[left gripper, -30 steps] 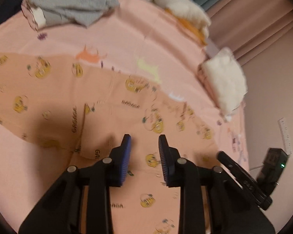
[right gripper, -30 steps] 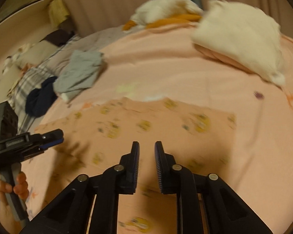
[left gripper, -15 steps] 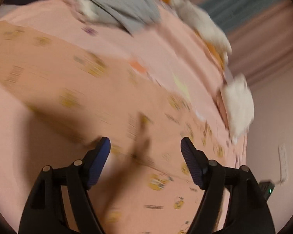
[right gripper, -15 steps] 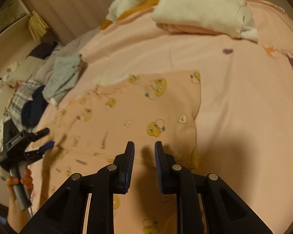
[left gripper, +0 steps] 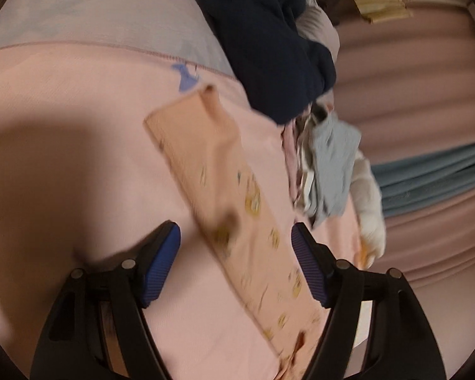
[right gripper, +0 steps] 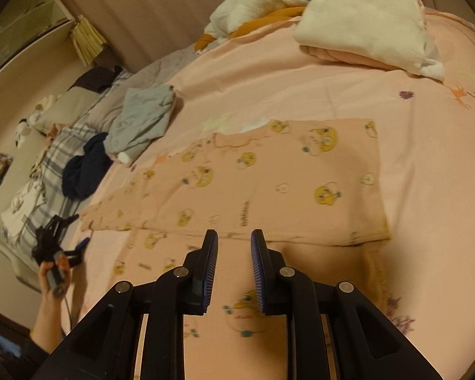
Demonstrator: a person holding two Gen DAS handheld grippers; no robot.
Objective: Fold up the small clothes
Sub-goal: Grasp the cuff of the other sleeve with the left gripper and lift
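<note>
Pink bedspread (right gripper: 427, 164), printed peach garment (right gripper: 269, 183) flat, long axis left-right

Left wrist view: camera set behind the left gripper (left gripper: 236, 250), looking forward and downward along its two fingers, close above the pink bedsheet (left gripper: 79, 101), toward the navy garment (left gripper: 269, 41) and the curtain beyond it. Right wrist view: camera set behind the right gripper (right gripper: 234, 247), tilted down from higher over the same bedsheet (right gripper: 269, 72), facing the folded white pile (right gripper: 364, 19) at the far edge. Shared by both views: the peach printed garment (left gripper: 237, 196) (right gripper: 269, 183), the grey garment (left gripper: 332, 164) (right gripper: 142, 117) beside it, and the navy garment (right gripper: 85, 167). The left gripper (right gripper: 58, 240) also appears at the right wrist view's lower left.
</note>
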